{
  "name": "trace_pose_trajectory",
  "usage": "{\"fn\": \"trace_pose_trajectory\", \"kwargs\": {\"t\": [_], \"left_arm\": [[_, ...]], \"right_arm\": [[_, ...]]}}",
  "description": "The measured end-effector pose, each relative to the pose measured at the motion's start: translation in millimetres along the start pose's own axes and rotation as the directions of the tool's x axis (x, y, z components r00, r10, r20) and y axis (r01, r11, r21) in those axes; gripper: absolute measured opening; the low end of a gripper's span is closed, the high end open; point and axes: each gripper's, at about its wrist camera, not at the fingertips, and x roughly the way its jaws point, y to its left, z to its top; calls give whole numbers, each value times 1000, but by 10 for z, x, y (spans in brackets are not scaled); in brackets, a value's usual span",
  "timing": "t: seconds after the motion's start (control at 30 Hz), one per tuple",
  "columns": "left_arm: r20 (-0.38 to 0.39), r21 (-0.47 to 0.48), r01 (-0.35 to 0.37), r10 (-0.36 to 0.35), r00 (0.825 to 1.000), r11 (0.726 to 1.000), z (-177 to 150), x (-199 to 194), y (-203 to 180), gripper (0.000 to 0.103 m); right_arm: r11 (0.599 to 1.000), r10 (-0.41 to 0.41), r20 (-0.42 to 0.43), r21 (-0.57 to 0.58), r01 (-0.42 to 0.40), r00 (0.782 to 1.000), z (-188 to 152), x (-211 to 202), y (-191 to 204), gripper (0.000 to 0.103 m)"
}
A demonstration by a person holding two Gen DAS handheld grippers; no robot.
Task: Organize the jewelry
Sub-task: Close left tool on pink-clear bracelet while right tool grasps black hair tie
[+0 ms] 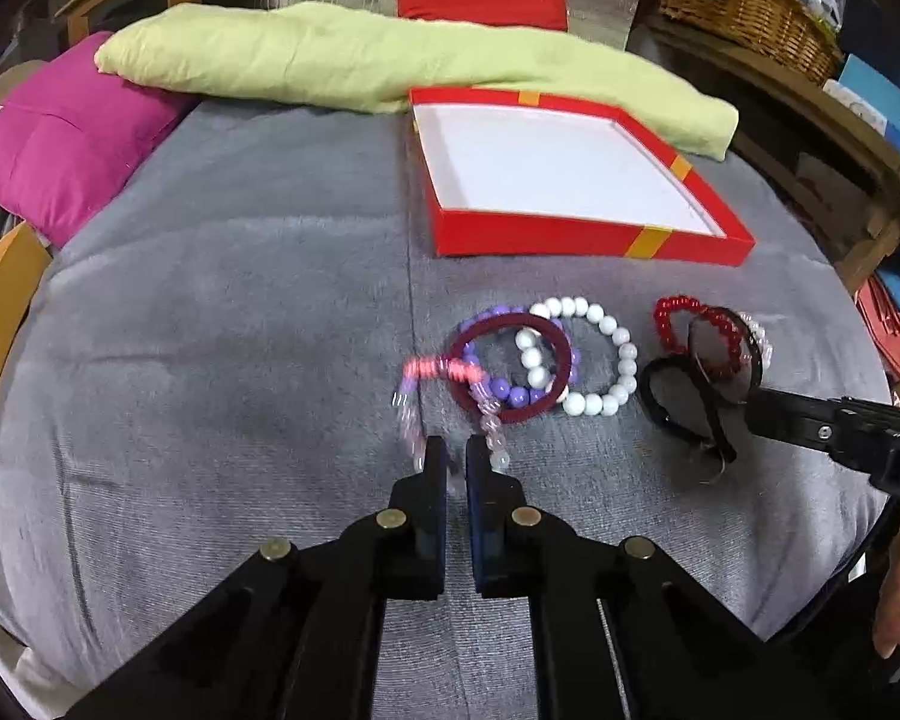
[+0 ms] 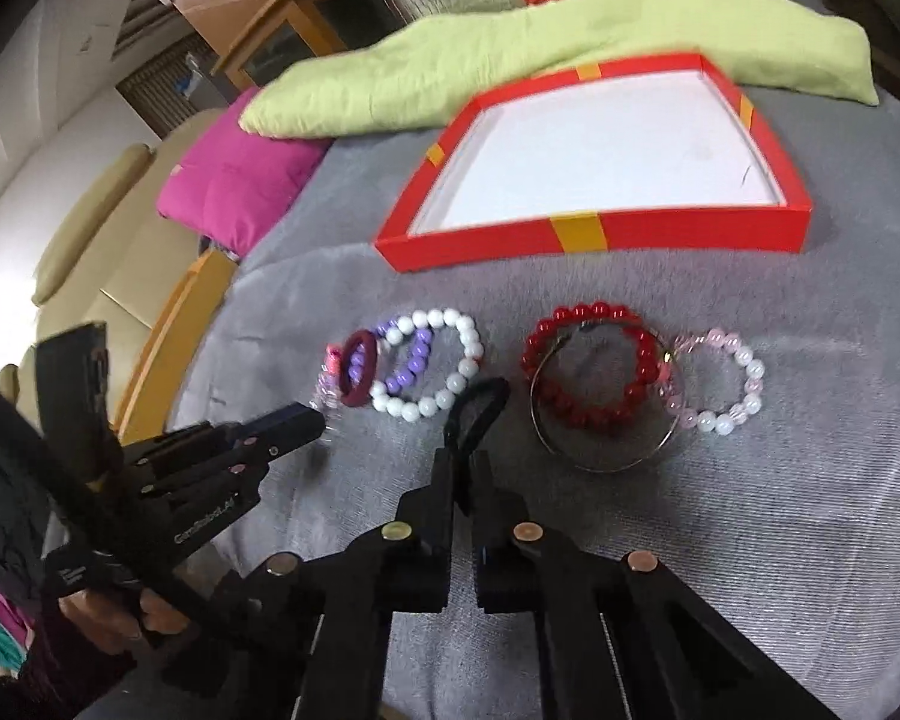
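Observation:
My left gripper (image 1: 455,450) is shut on the near end of a clear and pink bead bracelet (image 1: 491,426), which is blurred and lies on the grey blanket. In the right wrist view my right gripper (image 2: 465,462) is shut on a black hair tie (image 2: 492,387) whose loop sticks out ahead of the fingers. To its left there, the left gripper (image 2: 315,420) shows at the clear bracelet (image 2: 327,384). Between the two grips lie a white bead bracelet (image 1: 627,360), a purple one (image 1: 510,393) and a maroon hair tie (image 1: 510,417), overlapping. A red box (image 1: 534,231) with a white inside stands open behind them.
Right of the hair tie lie a red bead bracelet (image 2: 576,312), a silver bangle (image 2: 600,468) and a pink and white bracelet (image 2: 750,384). A green pillow (image 1: 330,66) and a magenta cushion (image 1: 66,138) lie at the back. A wicker basket (image 1: 750,12) stands on a shelf at far right.

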Motion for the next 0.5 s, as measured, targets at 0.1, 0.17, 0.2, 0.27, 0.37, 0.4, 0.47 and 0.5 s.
{"fn": "trace_pose_trajectory", "kwargs": {"t": [0.1, 0.17, 0.2, 0.27, 0.37, 0.4, 0.47, 0.5], "left_arm": [[18, -7, 1, -1, 1000, 1000, -11, -50, 52, 6], [20, -19, -6, 7, 1000, 1000, 15, -30, 122, 6], [25, -26, -14, 15, 1000, 1000, 23, -36, 150, 6], [34, -47, -21, 22, 999, 999, 47, -22, 186, 7], [35, -82, -19, 22, 999, 996, 77, 18, 214, 44], [35, -88, -28, 31, 999, 996, 85, 36, 211, 56], [27, -72, -27, 29, 999, 997, 84, 72, 154, 56], [18, -56, -23, 24, 1000, 998, 84, 103, 125, 56]], "right_arm": [[999, 39, 13, 37, -39, 999, -14, -82, -67, 5], [996, 61, 28, 59, -62, 998, -21, -141, -105, 5], [996, 60, 32, 61, -61, 998, -25, -170, -114, 5], [996, 65, 28, 68, -66, 998, -37, -192, -129, 6], [990, 98, 25, 101, -100, 995, -60, -211, -149, 13], [990, 94, 18, 102, -95, 995, -60, -200, -140, 30], [992, 68, 21, 103, -70, 997, -66, -185, -122, 58], [992, 60, 30, 105, -63, 998, -64, -176, -111, 60]]}}
